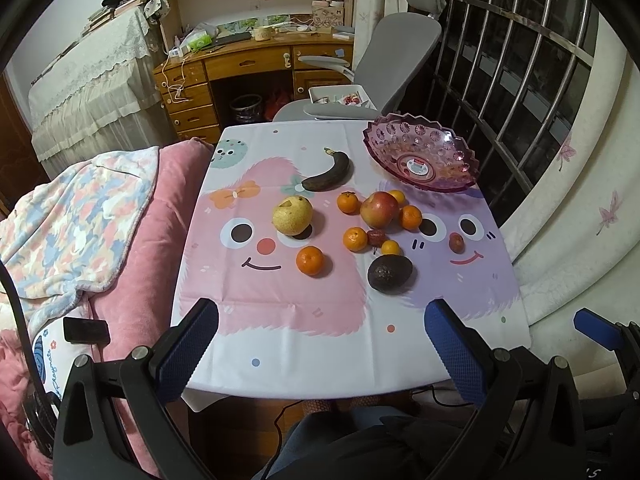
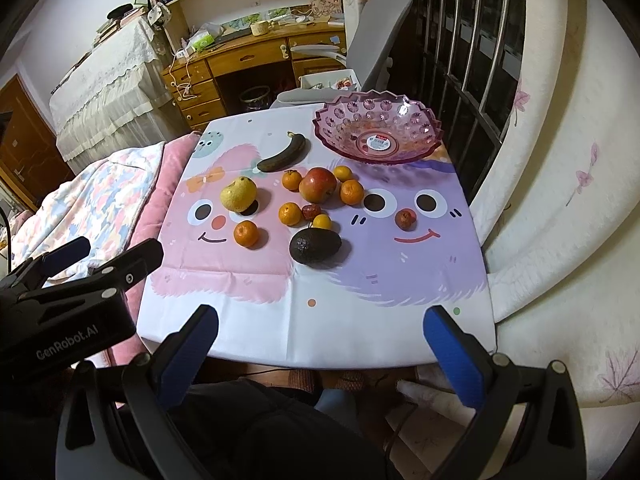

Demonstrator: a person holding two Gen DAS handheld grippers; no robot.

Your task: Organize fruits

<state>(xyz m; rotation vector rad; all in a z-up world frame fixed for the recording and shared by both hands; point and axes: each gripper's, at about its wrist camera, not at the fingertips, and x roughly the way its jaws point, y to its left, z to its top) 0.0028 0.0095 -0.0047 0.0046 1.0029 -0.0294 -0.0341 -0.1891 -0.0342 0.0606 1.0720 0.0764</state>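
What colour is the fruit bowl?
Translucent pink-purple bowl with a cut-flower pattern; clearest in the right wrist view.

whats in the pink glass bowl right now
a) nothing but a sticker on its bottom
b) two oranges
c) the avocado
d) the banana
a: the pink glass bowl holds no fruit, only a round sticker at its centre; the banana and the avocado lie on the tablecloth outside it.

We see the fruits — pear point(image 1: 292, 215), apple point(image 1: 379, 209), blackened banana point(image 1: 329, 172), avocado point(image 1: 389, 273), tangerines point(image 1: 309, 261) — loose beside the empty pink bowl point(image 1: 420, 152).
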